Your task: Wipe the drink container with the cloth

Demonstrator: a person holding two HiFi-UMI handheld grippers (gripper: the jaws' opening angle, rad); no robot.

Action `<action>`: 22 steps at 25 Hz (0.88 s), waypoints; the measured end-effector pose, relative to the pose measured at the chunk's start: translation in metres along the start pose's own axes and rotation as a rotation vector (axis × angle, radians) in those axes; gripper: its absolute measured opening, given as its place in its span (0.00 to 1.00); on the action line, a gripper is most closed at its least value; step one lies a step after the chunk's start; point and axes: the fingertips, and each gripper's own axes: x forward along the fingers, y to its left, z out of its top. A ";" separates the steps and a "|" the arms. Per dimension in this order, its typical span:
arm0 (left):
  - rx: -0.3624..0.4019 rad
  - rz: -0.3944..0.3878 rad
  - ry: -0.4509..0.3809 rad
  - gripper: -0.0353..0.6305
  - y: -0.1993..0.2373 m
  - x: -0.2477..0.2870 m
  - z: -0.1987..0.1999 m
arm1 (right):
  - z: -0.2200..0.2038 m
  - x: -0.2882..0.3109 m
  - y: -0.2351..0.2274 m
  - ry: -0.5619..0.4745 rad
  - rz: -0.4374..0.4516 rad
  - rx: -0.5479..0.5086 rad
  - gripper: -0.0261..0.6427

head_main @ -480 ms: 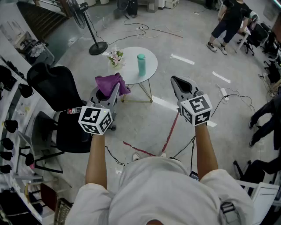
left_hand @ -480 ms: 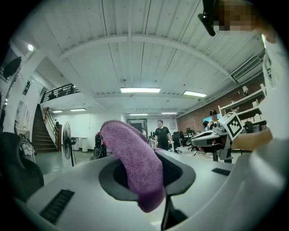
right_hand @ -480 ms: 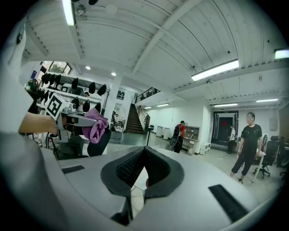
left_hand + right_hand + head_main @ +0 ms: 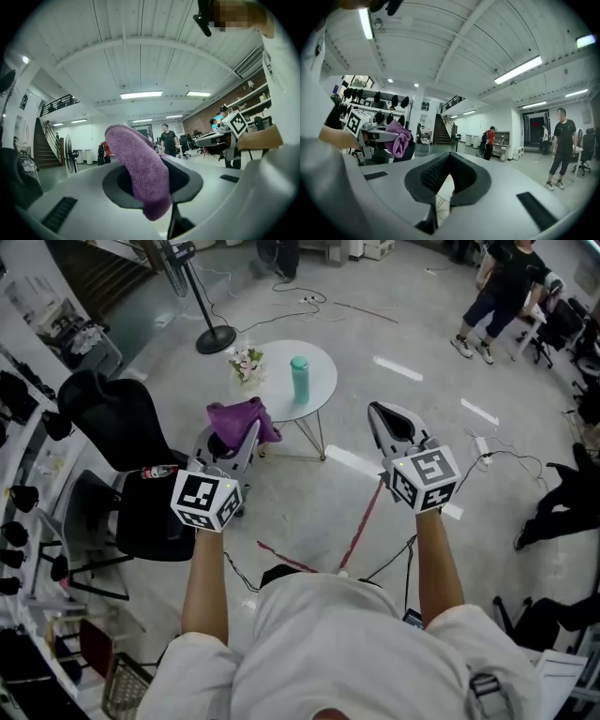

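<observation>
A teal drink container stands upright on a small round white table ahead of me. My left gripper is shut on a purple cloth, which bunches out over its tips near the table's left edge; the cloth fills the jaws in the left gripper view. My right gripper is shut and holds nothing, hanging in the air to the right of the table. In the right gripper view the closed jaws point level, with the cloth seen at left.
A small pot of flowers sits on the table beside the container. A black office chair stands at left, a standing fan behind the table. Cables and red tape lie on the floor. People stand at far right.
Both grippers hold nearly the same pose; the view has shifted slightly, with the table and container a touch lower and nearer.
</observation>
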 end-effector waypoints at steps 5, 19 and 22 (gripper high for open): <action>-0.013 0.014 0.017 0.23 -0.005 0.019 -0.009 | -0.013 0.016 -0.018 0.018 0.058 0.018 0.06; -0.011 -0.011 -0.007 0.22 0.171 0.157 -0.048 | -0.028 0.227 -0.056 0.084 0.036 -0.070 0.06; -0.004 -0.048 -0.008 0.22 0.208 0.200 -0.048 | -0.020 0.274 -0.072 0.092 0.022 -0.069 0.06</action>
